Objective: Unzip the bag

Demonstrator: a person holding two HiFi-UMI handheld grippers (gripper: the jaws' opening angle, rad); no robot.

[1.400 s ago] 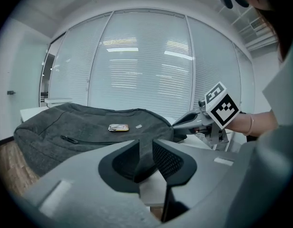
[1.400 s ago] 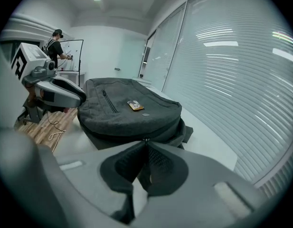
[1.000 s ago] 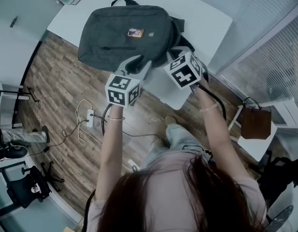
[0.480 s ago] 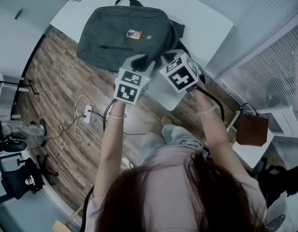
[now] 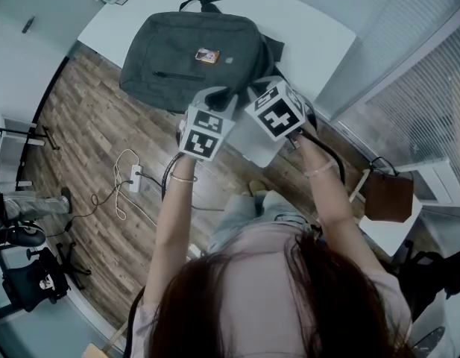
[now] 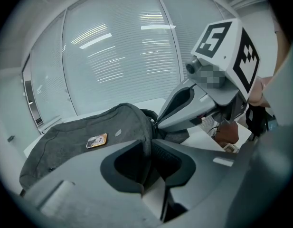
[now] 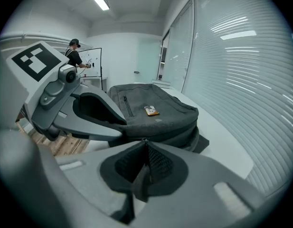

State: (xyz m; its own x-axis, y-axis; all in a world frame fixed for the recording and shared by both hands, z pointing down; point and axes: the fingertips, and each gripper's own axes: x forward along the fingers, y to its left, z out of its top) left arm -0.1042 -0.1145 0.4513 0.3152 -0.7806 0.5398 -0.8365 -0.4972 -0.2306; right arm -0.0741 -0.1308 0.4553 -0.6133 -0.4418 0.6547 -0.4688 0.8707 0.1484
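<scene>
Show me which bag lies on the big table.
The grey bag, lying flat on the white table. The brown bag stands apart, at the right.

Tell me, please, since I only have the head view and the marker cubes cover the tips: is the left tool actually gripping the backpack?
Observer: Yes. In the left gripper view the left tool has just been closing, and a fold of the grey backpack is pinched between its jaws.
Operator: Thank you. And what is the right tool doing?
Observer: The right gripper view shows the right tool shut, with its tips on what looks like the zip pull at the backpack's near edge.
</scene>
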